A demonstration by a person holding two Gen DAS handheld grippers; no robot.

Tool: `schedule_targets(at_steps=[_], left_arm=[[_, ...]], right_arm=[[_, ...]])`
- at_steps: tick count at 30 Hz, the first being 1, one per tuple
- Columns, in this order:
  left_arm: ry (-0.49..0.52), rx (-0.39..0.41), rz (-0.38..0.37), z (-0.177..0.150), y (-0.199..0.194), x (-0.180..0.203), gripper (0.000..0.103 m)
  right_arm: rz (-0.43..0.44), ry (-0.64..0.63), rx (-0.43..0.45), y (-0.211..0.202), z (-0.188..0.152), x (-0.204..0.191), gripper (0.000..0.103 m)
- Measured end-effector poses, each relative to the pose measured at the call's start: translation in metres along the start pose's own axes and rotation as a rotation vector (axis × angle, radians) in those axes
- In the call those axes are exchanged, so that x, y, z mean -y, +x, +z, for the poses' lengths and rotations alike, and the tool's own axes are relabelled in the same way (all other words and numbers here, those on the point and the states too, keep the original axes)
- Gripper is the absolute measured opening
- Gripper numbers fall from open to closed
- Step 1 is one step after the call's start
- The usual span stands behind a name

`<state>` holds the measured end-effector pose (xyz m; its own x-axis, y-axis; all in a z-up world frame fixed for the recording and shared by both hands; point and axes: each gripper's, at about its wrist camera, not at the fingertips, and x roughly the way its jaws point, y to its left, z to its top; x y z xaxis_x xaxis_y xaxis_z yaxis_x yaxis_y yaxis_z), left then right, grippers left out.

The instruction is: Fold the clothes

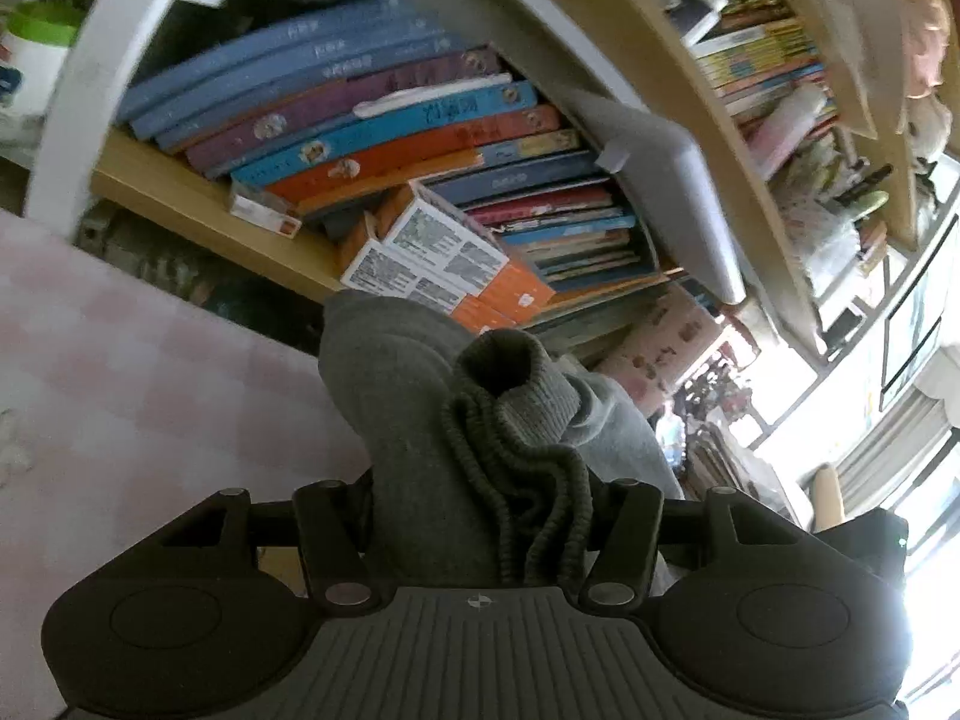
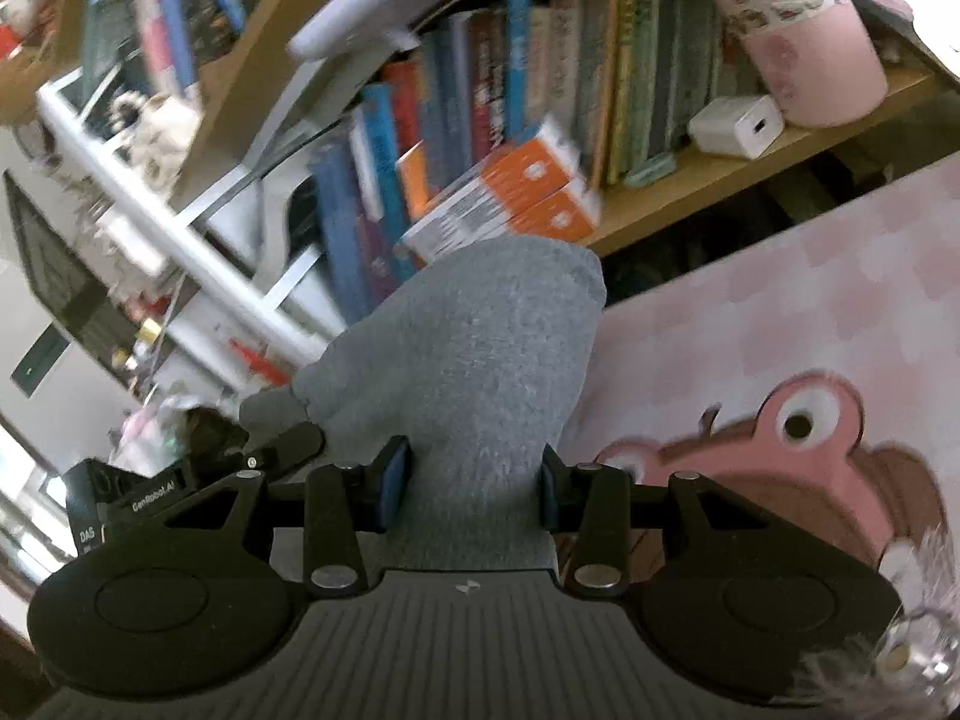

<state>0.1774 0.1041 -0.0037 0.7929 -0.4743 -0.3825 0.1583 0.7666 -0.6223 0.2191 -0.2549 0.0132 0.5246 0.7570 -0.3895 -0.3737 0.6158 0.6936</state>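
left wrist view: your left gripper (image 1: 480, 516) is clamped on a bunched grey garment (image 1: 414, 420), whose dark ribbed cuff (image 1: 510, 384) and gathered ribbed band stand up between the jaws. the cloth is lifted clear of the pink checked mat (image 1: 120, 372), which lies to the left and below. behind the cloth, a wooden shelf (image 1: 198, 204) carries a leaning row of books (image 1: 372, 120) in blue, purple and orange, with orange-and-white boxes (image 1: 432, 258) in front of them.

right wrist view: your right gripper (image 2: 474, 492) grasps another fold of the grey garment (image 2: 480, 348); the blue pads (image 2: 393, 480) press against the cloth on both sides, and the fabric rises in a rounded peak above them. to the right lies the pink mat (image 2: 780, 300), printed with a pink frog-like figure (image 2: 798, 450). on the shelf (image 2: 720, 180) behind stand upright books (image 2: 480, 90), orange boxes (image 2: 528, 192), a white charger block (image 2: 735, 126) and a pink cylinder (image 2: 804, 42). the left gripper's black body (image 2: 138, 492) shows at the lower left, just beside the cloth. the background is motion-blurred in both views.
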Motion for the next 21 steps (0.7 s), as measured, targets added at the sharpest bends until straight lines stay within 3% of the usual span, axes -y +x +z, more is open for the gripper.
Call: schedule_targets(at_steps=[7, 13, 16, 18, 21], left_arm=[[-0.045, -0.009, 0.009, 0.006, 0.048, -0.02, 0.056], [-0.086, 0.0, -0.012, 0.002, 0.058, -0.036, 0.059], [-0.09, 0.0, -0.006, 0.002, 0.058, -0.037, 0.067], [-0.088, 0.013, 0.01, 0.001, 0.054, -0.037, 0.076], [-0.075, 0.051, 0.033, 0.0, 0.04, -0.034, 0.08]], right_arm=[[-0.027, 0.052, -0.002, 0.029, 0.024, 0.037, 0.04], [0.015, 0.106, -0.009, 0.039, 0.024, 0.061, 0.048], [-0.006, 0.109, 0.007, 0.04, 0.021, 0.062, 0.063], [-0.033, 0.086, 0.028, 0.037, 0.019, 0.058, 0.078], [-0.051, 0.039, 0.068, 0.025, 0.014, 0.052, 0.084]])
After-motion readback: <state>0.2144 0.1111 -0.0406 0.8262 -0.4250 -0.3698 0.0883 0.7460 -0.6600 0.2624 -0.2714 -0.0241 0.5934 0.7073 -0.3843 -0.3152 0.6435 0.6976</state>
